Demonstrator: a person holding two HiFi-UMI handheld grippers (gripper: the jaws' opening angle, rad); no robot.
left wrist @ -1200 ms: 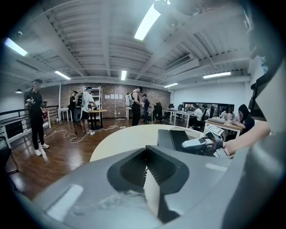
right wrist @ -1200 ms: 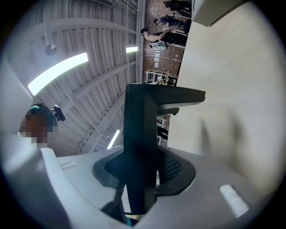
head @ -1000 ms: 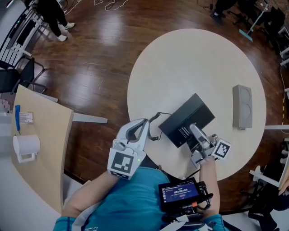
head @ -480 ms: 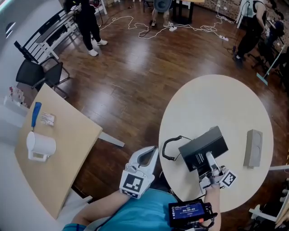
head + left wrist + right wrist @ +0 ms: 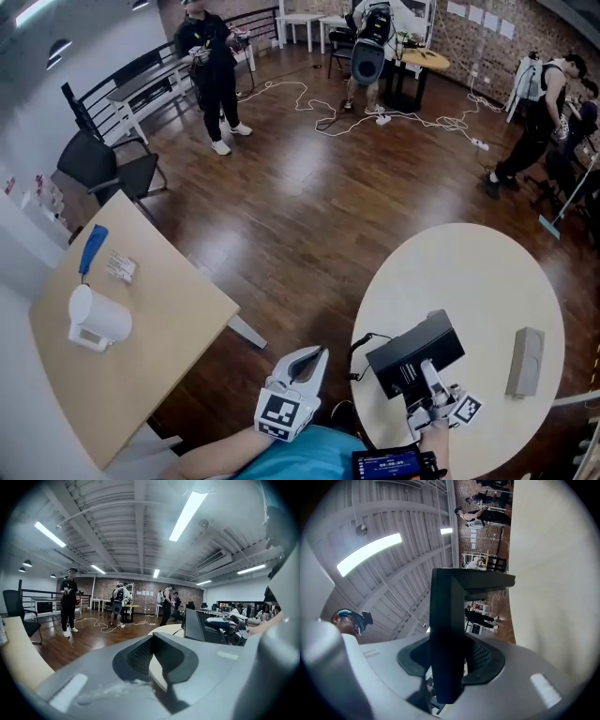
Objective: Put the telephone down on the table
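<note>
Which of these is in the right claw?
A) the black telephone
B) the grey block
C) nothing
A: the right claw is clamped on the edge of the black telephone, which stands between its jaws in the right gripper view.

We see a black telephone (image 5: 415,354), a cream table (image 5: 478,281), a pale grey left gripper (image 5: 309,357) and right gripper (image 5: 429,368) with black-and-white square markers, and a dark brown floor (image 5: 309,206).
</note>
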